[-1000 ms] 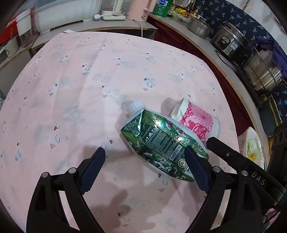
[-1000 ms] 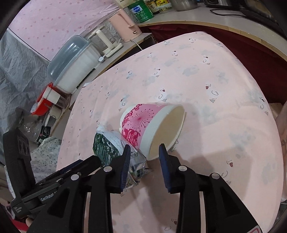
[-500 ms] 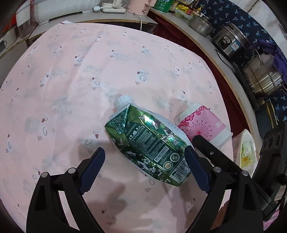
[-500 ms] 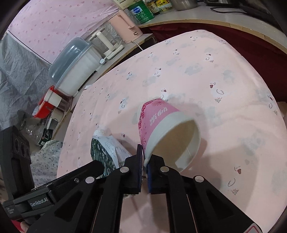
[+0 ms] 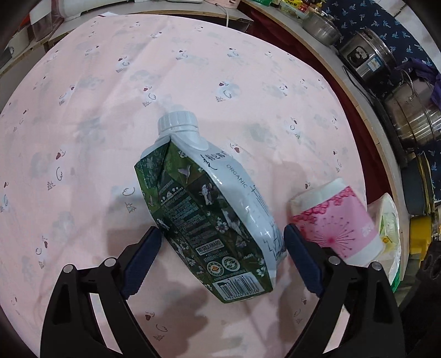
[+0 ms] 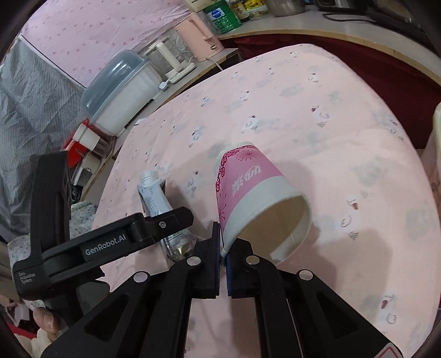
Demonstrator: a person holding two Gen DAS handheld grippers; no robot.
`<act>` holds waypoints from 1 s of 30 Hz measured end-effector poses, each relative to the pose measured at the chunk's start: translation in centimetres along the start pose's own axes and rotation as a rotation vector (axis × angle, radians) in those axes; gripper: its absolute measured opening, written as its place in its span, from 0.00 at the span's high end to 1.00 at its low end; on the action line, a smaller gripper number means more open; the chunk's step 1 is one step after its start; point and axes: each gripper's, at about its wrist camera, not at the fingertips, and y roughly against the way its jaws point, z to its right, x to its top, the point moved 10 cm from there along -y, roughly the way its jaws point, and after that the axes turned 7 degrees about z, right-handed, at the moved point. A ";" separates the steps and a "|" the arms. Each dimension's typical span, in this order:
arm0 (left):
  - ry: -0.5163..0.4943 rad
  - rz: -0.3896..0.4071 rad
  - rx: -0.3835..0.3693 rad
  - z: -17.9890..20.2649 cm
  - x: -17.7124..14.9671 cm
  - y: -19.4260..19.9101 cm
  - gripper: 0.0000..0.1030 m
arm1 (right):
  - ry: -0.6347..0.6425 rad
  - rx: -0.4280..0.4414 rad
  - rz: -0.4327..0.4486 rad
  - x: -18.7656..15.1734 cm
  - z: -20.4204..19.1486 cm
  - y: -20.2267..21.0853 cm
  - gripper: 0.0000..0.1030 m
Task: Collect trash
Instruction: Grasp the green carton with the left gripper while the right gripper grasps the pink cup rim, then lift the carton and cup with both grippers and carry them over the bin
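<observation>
A crumpled green and white milk carton (image 5: 209, 217) with a white cap sits between the fingers of my left gripper (image 5: 220, 256), which is shut on its lower part and holds it above the pink tablecloth (image 5: 110, 110). The carton also shows in the right wrist view (image 6: 158, 209). My right gripper (image 6: 223, 256) is shut on the rim of a pink and white paper cup (image 6: 253, 198), held lifted with its mouth toward the camera. The cup shows at the right of the left wrist view (image 5: 339, 223).
Steel pots (image 5: 408, 118) stand on a curved counter to the right. A white bag (image 5: 391, 234) sits past the table's right edge. A lidded plastic container (image 6: 121, 93), a pink kettle (image 6: 198, 38) and bottles (image 6: 223, 13) line the far counter.
My right gripper closed on the cup's rim and lifted it. My left gripper moved in around the carton, closed on it and raised it off the cloth.
</observation>
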 end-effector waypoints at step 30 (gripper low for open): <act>-0.259 0.104 0.112 0.4 1.5 2.2 0.69 | -0.012 -0.098 0.119 2.5 1.6 4.9 0.95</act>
